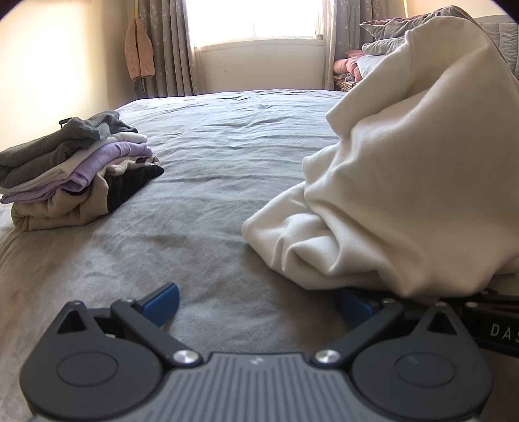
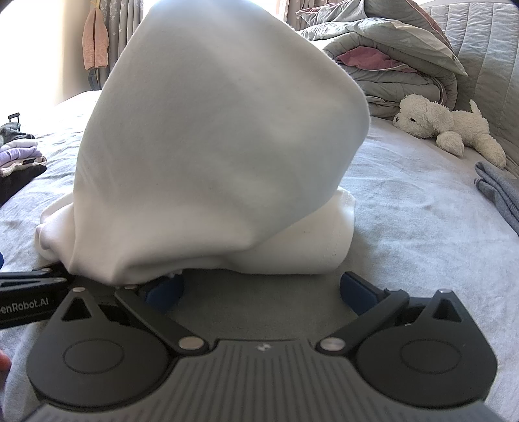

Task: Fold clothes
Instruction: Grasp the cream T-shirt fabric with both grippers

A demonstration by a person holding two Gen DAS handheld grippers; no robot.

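Observation:
A cream-white garment (image 1: 405, 181) lies bunched and heaped on the grey bed (image 1: 211, 168), at the right of the left wrist view and filling the middle of the right wrist view (image 2: 220, 152). My left gripper (image 1: 259, 305) is open and empty, low over the bed; the garment drapes over its right finger (image 1: 355, 306). My right gripper (image 2: 259, 292) is open and empty, just in front of the garment, whose edge hangs over its left finger (image 2: 163, 292). A stack of folded clothes (image 1: 78, 168) sits at the left.
A white plush toy (image 2: 451, 130) lies on the bed at the right. Piled bedding and pillows (image 2: 389, 55) stand behind it. A grey garment (image 2: 499, 194) lies at the right edge. A window with curtains (image 1: 256, 22) and a hanging pink coat (image 1: 139, 52) are beyond the bed.

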